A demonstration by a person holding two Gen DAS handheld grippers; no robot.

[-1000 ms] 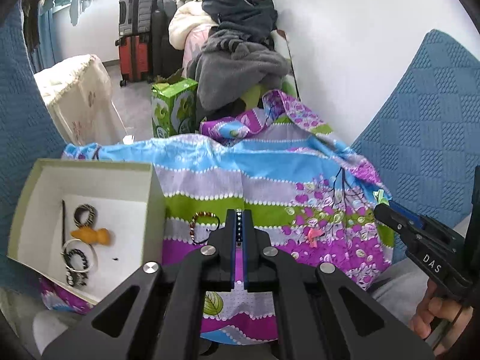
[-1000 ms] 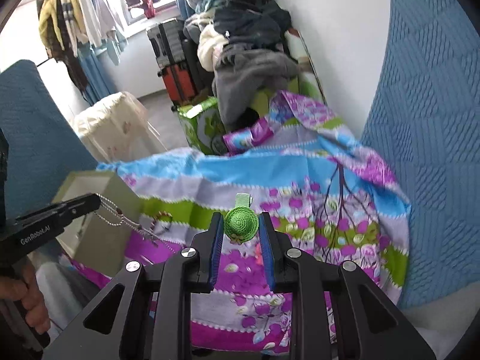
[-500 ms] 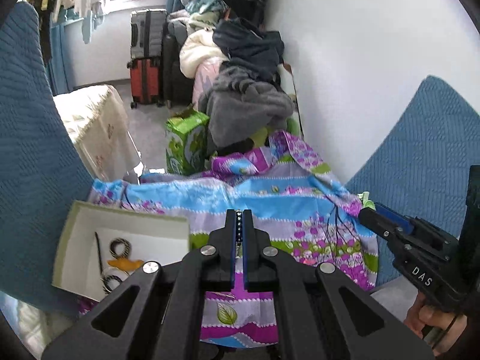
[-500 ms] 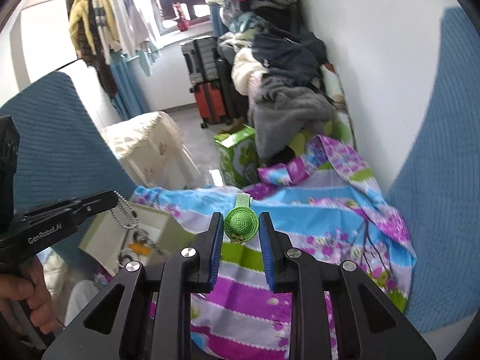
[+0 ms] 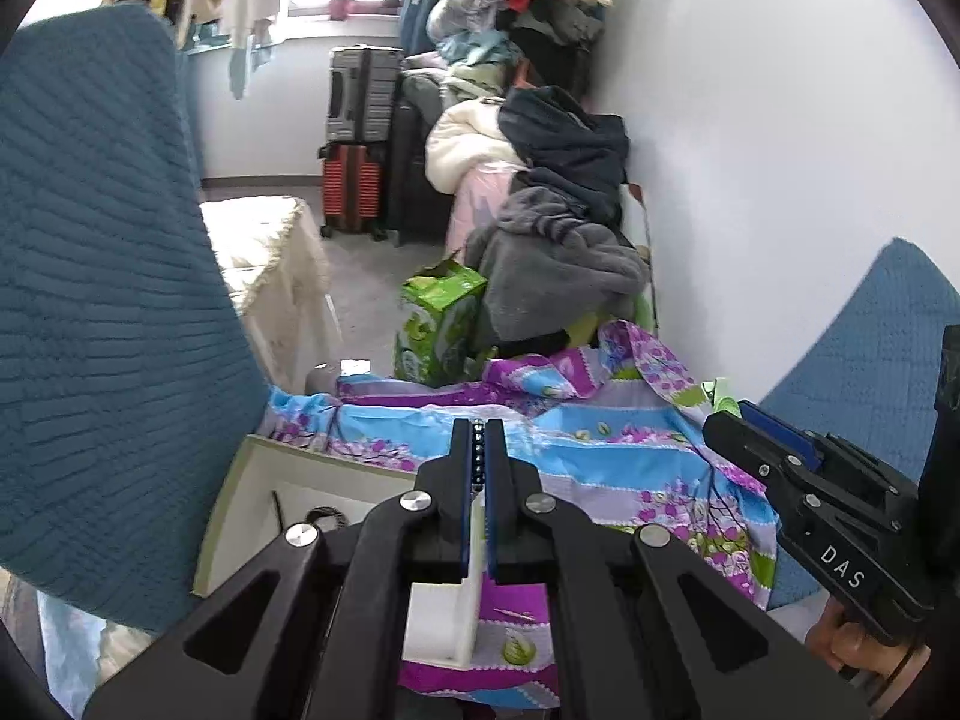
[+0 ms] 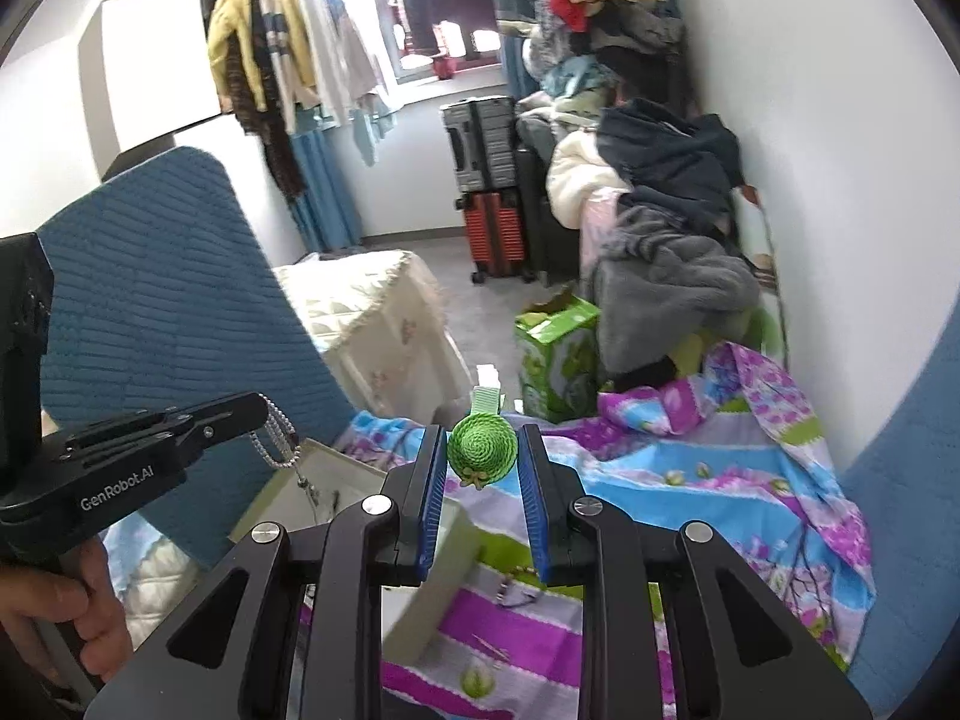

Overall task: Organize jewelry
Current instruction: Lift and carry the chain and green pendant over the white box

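My left gripper (image 5: 477,429) is shut on a bead chain (image 5: 477,450); in the right wrist view the chain (image 6: 277,435) hangs from its tip (image 6: 255,405) over the open white box (image 6: 288,495). The box (image 5: 240,498) holds a dark hair tie (image 5: 327,516) and other small pieces. My right gripper (image 6: 483,441) is shut on a green hat-shaped hair clip (image 6: 483,449), held above the patterned cloth (image 6: 690,480). The right gripper also shows at the right of the left wrist view (image 5: 729,420).
Blue knitted cushions (image 5: 90,300) stand at left and right (image 5: 888,330). A white wall (image 5: 780,150) is on the right. Beyond the cloth are a green carton (image 5: 441,324), a clothes pile (image 5: 558,198), suitcases (image 5: 360,138) and a cream-covered table (image 5: 264,258).
Both grippers have risen and tilted up, each keeping its hold. The chain now hangs over the box, and the box sits closer under both grippers.
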